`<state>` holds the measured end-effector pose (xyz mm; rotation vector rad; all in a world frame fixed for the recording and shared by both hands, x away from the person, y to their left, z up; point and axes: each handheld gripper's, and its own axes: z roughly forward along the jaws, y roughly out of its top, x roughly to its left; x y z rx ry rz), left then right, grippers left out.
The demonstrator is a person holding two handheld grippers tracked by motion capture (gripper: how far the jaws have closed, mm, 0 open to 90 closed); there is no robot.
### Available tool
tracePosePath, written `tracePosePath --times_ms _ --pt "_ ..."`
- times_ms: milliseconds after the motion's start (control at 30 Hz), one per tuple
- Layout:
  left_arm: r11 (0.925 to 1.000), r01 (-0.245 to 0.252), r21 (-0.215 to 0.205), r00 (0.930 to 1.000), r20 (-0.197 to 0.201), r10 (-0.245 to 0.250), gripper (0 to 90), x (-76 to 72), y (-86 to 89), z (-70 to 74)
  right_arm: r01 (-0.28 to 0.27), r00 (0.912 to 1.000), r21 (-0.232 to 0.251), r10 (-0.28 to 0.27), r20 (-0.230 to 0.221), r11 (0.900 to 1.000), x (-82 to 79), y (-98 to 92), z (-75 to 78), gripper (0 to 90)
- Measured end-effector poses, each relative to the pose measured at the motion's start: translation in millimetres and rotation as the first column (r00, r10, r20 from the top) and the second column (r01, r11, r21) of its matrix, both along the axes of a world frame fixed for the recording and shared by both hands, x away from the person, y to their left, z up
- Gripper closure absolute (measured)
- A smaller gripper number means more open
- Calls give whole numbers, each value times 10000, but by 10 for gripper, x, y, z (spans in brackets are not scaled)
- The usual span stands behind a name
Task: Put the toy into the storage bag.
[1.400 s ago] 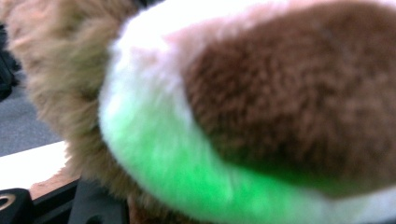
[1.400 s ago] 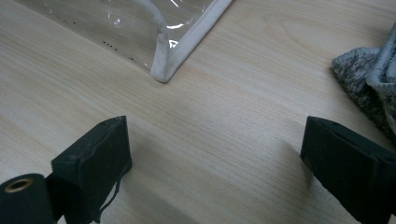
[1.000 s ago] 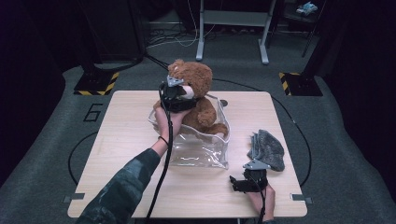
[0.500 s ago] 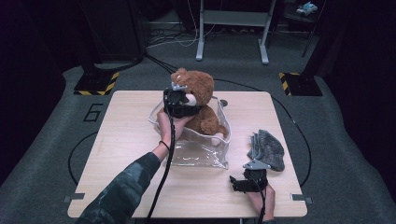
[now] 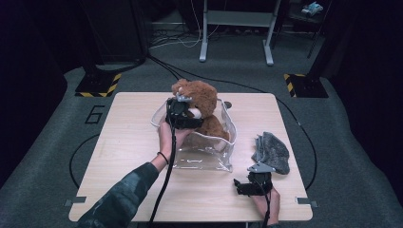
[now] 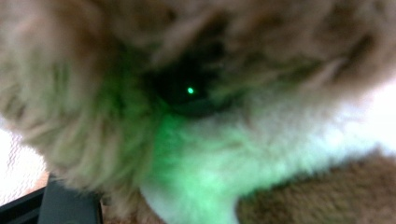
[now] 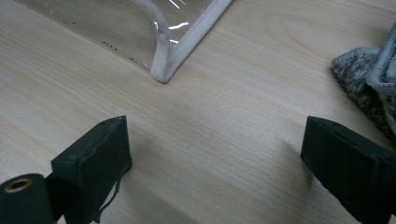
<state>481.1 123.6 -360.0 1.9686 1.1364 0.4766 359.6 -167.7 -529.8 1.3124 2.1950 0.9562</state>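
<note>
The jaws of the left gripper [image 5: 183, 114] have just been opening, and they are loosening on the teddy bear [image 5: 202, 95]. In the left gripper view the bear's fur [image 6: 233, 154] is right up against the camera, so the bear sits just in front of the jaws. I cannot tell whether they are off the fur yet.

A second ago the bear was held higher. Now it has sunk down into the clear bag [image 5: 209, 154], with its head poking out over the rim. I think the bear is in, and this hand can let go.

The right gripper [image 5: 252, 185] rests on the table [image 5: 128, 142] with its jaws spread wide and nothing between them. The bag's corner [image 7: 163, 70] lies just past them, and the grey cloth [image 7: 369, 79] lies off to one side.
</note>
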Motion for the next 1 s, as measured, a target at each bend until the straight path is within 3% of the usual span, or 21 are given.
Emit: tracePosePath --times_ms 200,267,367,467,667,867,1000 --pt "9996 288 -76 9996 -32 -288 214 -116 55 -18 3 10000 -3 -3 2 10000 0 0 0 74" --pt "9990 171 -411 9998 101 -167 200 -156 67 -14 6 10000 -3 -6 -1 10000 0 0 0 74" --pt "9982 213 -563 9990 401 -191 179 -226 127 29 8 10000 -23 -8 43 10000 2 -1 -2 74" --pt "9983 241 -531 9986 476 -216 161 -284 235 48 10 10000 -23 -10 46 10000 2 0 -2 73" --pt "9963 -47 -860 9980 617 101 152 -370 502 47 26 10000 -21 -26 42 10000 3 0 -2 73" --pt "9962 -270 -832 9951 925 347 145 -505 823 89 -17 10000 -63 18 50 10000 4 -6 0 73" --pt "9984 -351 -447 9928 1128 399 141 -606 1063 109 -10 10000 -42 10 37 10000 4 -3 -1 73"
